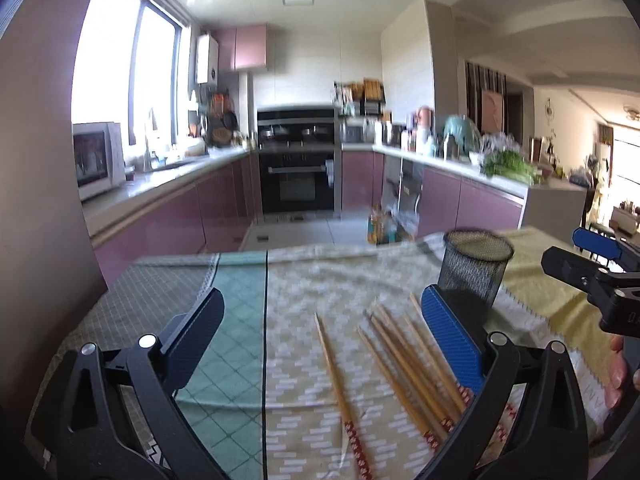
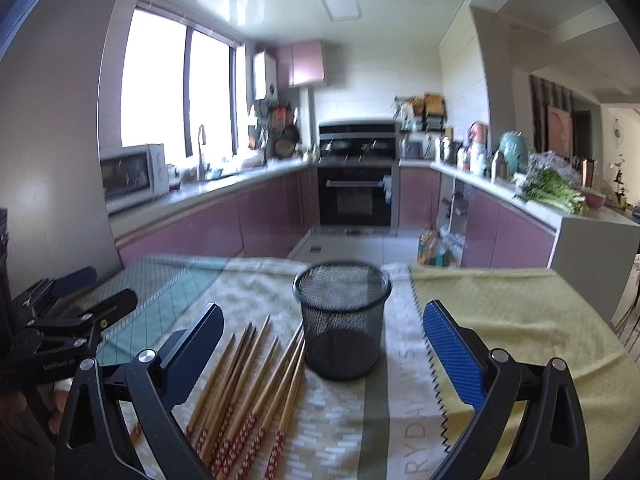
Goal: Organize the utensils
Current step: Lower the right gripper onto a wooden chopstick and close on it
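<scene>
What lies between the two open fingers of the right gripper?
In the right wrist view, the right gripper frames the black mesh cup and several wooden chopsticks lying on the patterned tablecloth.

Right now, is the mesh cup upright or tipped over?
Upright. The mesh cup stands on its base on the tablecloth, rim facing up. The chopsticks lie flat beside it, none inside.

We are reading "RYDAY WIS", cut off at both ends, printed along the pale stripe of the tablecloth [image 2: 404,412]. We are seeing small white lettering on the left gripper [image 2: 56,366], too blurred to read.
</scene>
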